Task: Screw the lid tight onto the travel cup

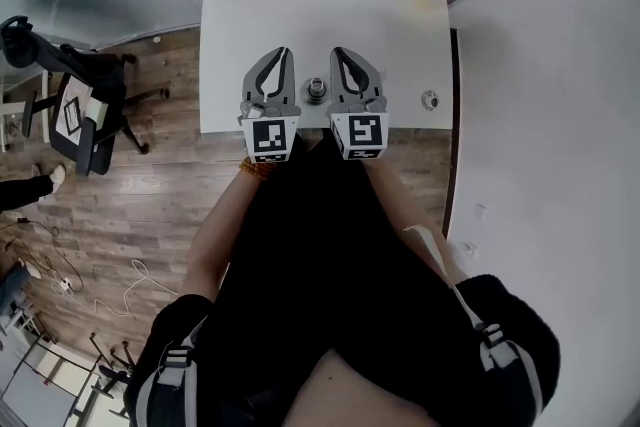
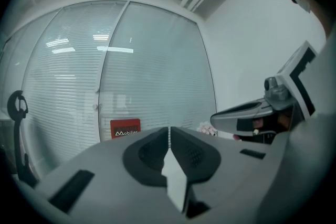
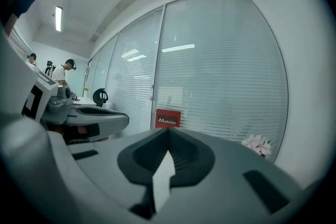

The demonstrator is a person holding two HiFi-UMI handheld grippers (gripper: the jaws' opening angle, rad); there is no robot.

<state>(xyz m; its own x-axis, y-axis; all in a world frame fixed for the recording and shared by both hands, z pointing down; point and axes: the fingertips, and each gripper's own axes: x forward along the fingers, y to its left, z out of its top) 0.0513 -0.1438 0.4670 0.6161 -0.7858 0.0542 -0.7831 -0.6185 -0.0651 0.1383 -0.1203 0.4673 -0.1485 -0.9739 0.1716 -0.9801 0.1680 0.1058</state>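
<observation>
The fingers (image 2: pixel 147 155) of the left gripper (image 2: pixel 168 131) are meeting tip to tip, fully closed and gripping nothing; the fingers (image 3: pixel 186 157) of the right gripper (image 3: pixel 168 132) are doing the same. Only the head view is showing the travel cup (image 1: pixel 316 90), which is standing on the white worktop (image 1: pixel 330 5) near its front edge, between the two grippers. That view is also showing a small round piece (image 1: pixel 430 99) lying near the worktop's right edge, well apart from the cup; whether it is the lid cannot be told. Each gripper view is catching the other gripper side-on, together with the red sign (image 3: pixel 167 118) and the pink flowers (image 3: pixel 257 144) at the worktop's far end, against a glass wall (image 3: pixel 220 60) with blinds. The right gripper view alone is showing two persons (image 3: pixel 64 72) standing in the background. The head view alone is showing an office chair (image 1: pixel 85 110) on the wooden floor (image 1: pixel 150 215).
</observation>
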